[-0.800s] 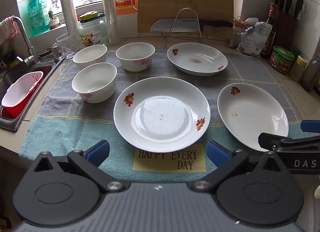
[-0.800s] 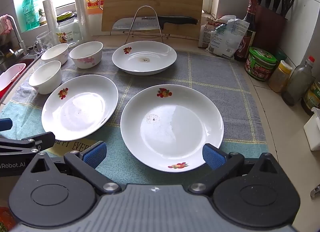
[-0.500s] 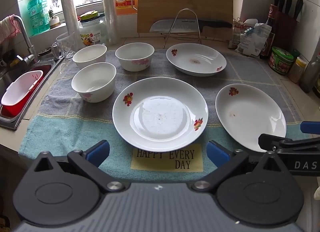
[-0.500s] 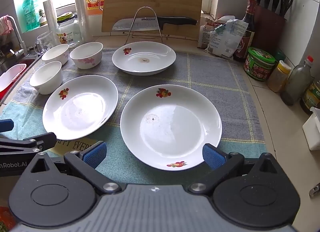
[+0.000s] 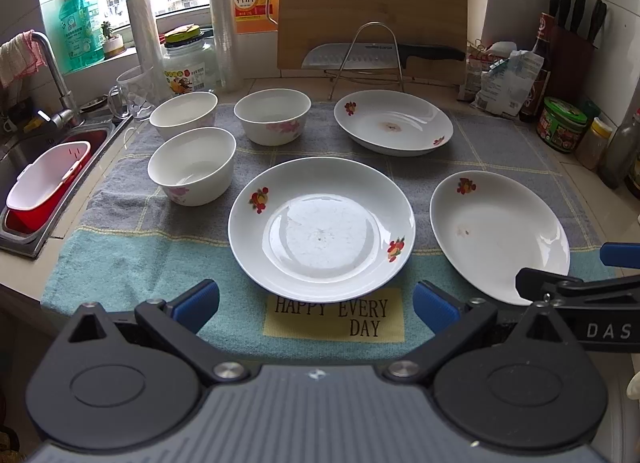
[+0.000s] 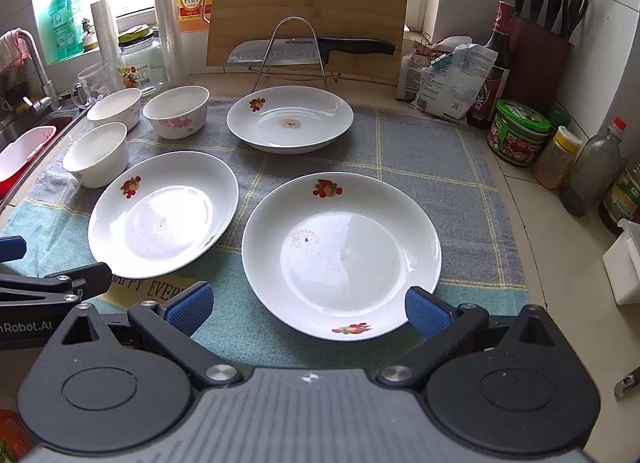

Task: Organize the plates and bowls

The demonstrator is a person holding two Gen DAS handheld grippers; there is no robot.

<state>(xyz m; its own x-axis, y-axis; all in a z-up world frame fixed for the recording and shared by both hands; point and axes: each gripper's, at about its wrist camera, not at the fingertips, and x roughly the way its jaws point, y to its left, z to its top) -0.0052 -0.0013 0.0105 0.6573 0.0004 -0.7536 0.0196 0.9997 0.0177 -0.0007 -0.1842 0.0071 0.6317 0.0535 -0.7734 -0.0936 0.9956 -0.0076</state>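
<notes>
Three white plates with fruit prints lie on a grey and teal cloth (image 5: 132,247). In the left wrist view the middle plate (image 5: 322,229) lies straight ahead of my open left gripper (image 5: 316,305), the right plate (image 5: 500,235) beside it, the far plate (image 5: 394,121) behind. Three white bowls (image 5: 192,171) (image 5: 273,116) (image 5: 184,113) stand at the left. In the right wrist view my right gripper (image 6: 310,309) is open just short of the right plate (image 6: 342,255); the middle plate (image 6: 162,215), far plate (image 6: 290,123) and bowls (image 6: 96,153) show too. Neither gripper holds anything.
A knife on a wire rack (image 5: 366,59) and a cutting board (image 5: 372,7) stand at the back. Left is a sink (image 5: 24,167) with a red and white basket. Jars, bottles and a knife block (image 6: 538,51) crowd the right edge. A glass mug (image 5: 134,93) stands near the bowls.
Both views have shifted only slightly: the plates sit a touch further left and higher. Both grippers stay open and nothing on the cloth has moved.
</notes>
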